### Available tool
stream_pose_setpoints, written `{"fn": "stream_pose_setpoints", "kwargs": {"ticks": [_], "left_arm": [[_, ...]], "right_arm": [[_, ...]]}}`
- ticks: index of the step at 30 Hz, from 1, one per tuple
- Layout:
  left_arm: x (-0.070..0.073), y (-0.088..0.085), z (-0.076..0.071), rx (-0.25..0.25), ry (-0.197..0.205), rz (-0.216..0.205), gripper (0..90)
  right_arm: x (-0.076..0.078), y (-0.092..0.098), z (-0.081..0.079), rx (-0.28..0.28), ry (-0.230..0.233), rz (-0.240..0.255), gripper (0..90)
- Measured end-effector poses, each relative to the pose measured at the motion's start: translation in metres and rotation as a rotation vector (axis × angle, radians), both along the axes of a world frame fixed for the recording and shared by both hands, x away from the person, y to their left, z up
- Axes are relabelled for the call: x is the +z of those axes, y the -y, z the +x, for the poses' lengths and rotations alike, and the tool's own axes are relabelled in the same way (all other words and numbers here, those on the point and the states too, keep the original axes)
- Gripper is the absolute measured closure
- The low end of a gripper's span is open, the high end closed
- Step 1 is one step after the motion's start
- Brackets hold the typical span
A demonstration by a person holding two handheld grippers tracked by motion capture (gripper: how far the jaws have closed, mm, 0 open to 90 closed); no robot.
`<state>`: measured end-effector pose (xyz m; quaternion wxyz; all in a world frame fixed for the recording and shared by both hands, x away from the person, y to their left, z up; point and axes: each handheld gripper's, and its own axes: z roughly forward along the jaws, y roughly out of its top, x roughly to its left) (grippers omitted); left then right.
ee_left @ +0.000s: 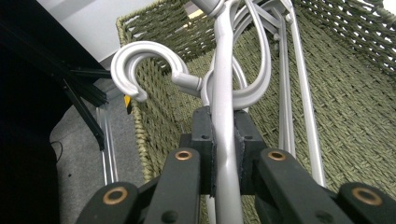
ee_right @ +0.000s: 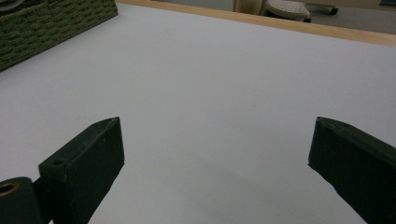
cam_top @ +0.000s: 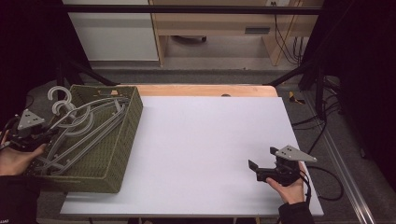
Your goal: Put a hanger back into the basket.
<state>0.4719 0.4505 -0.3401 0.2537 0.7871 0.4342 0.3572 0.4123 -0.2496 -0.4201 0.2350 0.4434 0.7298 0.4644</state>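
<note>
The woven basket (cam_top: pixel 122 154) holds grey hangers (cam_top: pixel 79 128); left gripper (ee_left: pixel 223 140) clamps one hanger (ee_left: pixel 226 88), right gripper (ee_right: pixel 217 154) spread wide.

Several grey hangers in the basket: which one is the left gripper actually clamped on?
The top hanger, whose bar runs straight up between the left gripper pads, pinched on both sides. The other hangers lie loose behind it in the woven basket.

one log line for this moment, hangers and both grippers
left gripper: shut on grey hanger | hanger: over green woven basket | right gripper: open, nothing between jaws, over white table
</note>
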Motion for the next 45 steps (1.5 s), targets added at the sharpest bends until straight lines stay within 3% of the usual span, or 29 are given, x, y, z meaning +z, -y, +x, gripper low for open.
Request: {"fn": "stream_pose_setpoints", "kwargs": {"ticks": [5,12,16,18,23,27,32,33,36,39,41,45], "left_arm": [[0.009,0.004,0.004,-0.005,0.033,0.002,82.3],[-0.002,0.013,0.014,-0.010,0.031,0.003,82.3],[-0.012,0.009,0.016,0.011,0.015,-0.055,82.2],[-0.018,0.007,0.017,0.030,0.000,-0.066,82.1],[-0.027,0.011,0.023,0.060,-0.089,-0.068,81.6],[-0.030,0.009,0.024,0.078,-0.125,-0.080,81.2],[-0.030,0.004,0.020,0.120,-0.207,-0.080,73.6],[-0.030,0.003,0.019,0.125,-0.204,-0.076,73.9],[-0.029,-0.002,0.013,0.124,-0.213,-0.127,74.3],[-0.026,0.000,0.009,0.127,-0.196,-0.126,76.4],[-0.022,0.004,0.006,0.113,-0.161,-0.128,75.6],[-0.012,0.017,-0.004,0.068,-0.074,-0.192,67.7]], "right_arm": [[-0.001,0.000,0.000,-0.002,-0.003,-0.001,3.8],[0.000,0.000,0.000,-0.001,-0.002,0.002,3.8],[0.000,0.000,0.000,0.003,-0.002,0.002,3.8],[0.000,-0.001,0.000,0.003,-0.003,0.004,3.9],[0.000,-0.001,0.000,0.003,-0.005,-0.001,3.8],[0.000,0.000,-0.001,0.002,0.002,0.004,3.8],[0.001,-0.001,-0.001,0.003,0.001,0.004,3.8],[0.001,-0.001,-0.001,0.003,0.000,0.004,3.8],[0.001,0.000,-0.001,0.003,0.002,0.006,3.8],[0.001,0.000,-0.001,0.001,0.002,0.005,3.7],[0.002,0.001,-0.002,0.006,0.004,0.002,3.7],[0.003,0.001,-0.002,0.002,0.010,0.010,3.7]]}}
